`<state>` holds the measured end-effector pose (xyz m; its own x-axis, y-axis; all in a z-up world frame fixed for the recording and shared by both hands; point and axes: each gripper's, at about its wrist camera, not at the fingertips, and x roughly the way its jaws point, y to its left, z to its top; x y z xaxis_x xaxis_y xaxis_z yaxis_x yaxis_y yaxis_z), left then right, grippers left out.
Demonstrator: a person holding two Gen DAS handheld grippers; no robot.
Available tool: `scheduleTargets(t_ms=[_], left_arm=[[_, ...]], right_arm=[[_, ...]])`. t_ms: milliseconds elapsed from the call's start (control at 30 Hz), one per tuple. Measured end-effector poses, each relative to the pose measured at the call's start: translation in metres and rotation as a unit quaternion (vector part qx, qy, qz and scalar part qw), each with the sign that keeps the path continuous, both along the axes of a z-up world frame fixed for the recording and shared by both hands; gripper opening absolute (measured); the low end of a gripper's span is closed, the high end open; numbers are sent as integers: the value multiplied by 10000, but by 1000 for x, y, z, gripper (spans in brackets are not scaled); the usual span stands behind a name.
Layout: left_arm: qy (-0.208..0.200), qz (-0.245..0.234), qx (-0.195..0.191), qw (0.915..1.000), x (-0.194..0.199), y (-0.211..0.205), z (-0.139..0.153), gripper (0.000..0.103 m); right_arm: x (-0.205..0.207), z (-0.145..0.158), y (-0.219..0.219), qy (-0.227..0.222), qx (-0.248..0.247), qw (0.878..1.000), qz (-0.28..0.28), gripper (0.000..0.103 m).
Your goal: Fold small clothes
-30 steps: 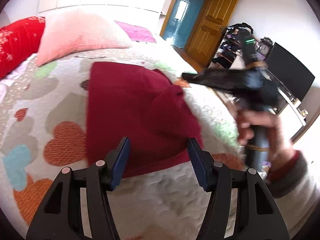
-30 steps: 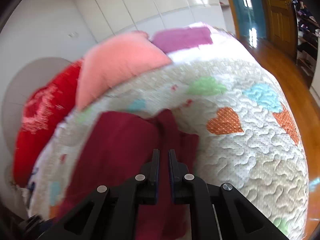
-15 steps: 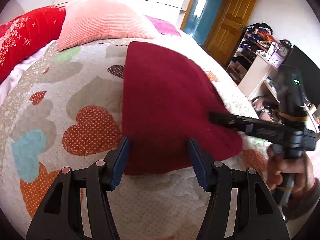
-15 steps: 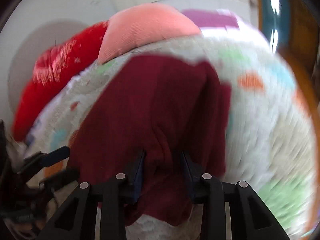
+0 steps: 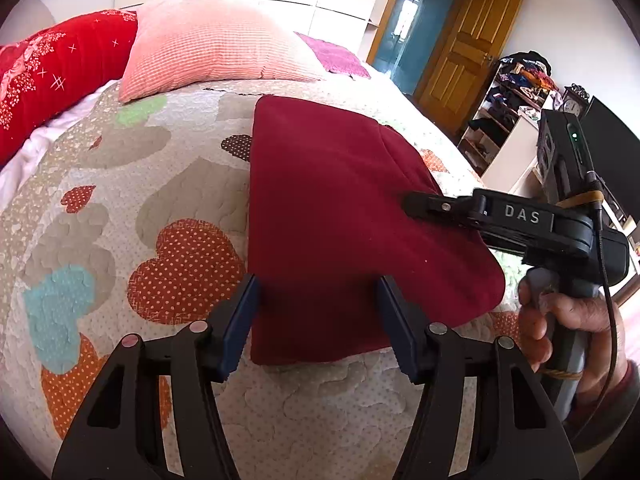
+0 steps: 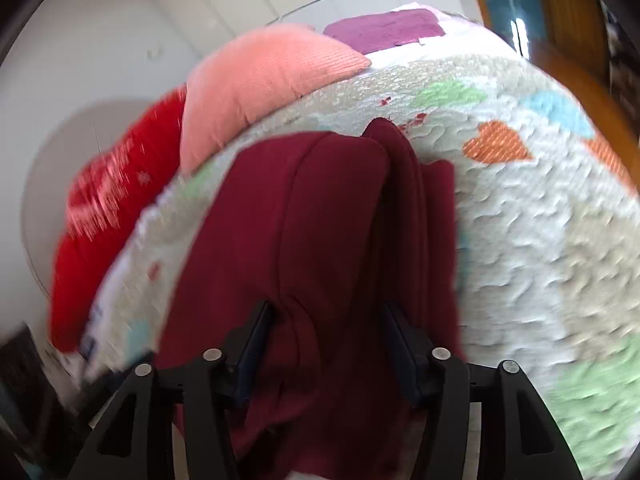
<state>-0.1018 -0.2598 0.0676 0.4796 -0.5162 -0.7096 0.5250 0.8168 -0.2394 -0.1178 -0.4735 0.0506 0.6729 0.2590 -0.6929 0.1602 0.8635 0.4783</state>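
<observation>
A second ago the right gripper had its fingers pressed together over a bunched, lifted maroon garment; now its jaws are opening, the fingers stand apart with a ridge of the cloth between them, and no pad visibly presses on it. The garment, rumpled and partly raised before, now lies flat as a folded rectangle on the quilt of the bed, near its front edge. The left gripper has come down a little and hovers over the near edge of the garment, its blue-padded fingers parted wide to either side of the cloth's near corner and closing on nothing. The left wrist view shows what the other does not: the right gripper from the side, its tip over the right edge of the garment, gripped by a hand. Beyond it stands an open shelf unit with clothes heaped in its compartments, then a wooden door. The right wrist view, blurred, shows the stacked folds along the garment's right side. At the head of the bed lie a pink pillow and a red pillow.
</observation>
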Motion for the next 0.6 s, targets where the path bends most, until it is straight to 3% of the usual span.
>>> scheduleTargets(t_ms=[67, 167, 233, 367, 500, 600], left_arm=[[19, 26, 12, 10000, 1, -1, 0, 62], [6, -20, -56, 10000, -1, -1, 6, 62], [-77, -30, -122, 9999, -2, -1, 11, 62], [-10, -31, -19, 10000, 3, -13, 6, 63], [-59, -21, 299, 9995, 5, -21, -4, 66], [-6, -10, 233, 9997, 7, -17, -2, 66]], right_arm=[[6, -3, 6, -96, 107, 9999, 57, 53], [8, 3, 11, -220, -84, 9997, 76, 26], [1, 22, 13, -457, -442, 9979, 118, 23], [-6, 40, 16, -585, -1142, 9917, 9, 22], [13, 7, 8, -15, -1025, 9947, 54, 26], [-4, 18, 1, -183, -940, 9953, -159, 32]])
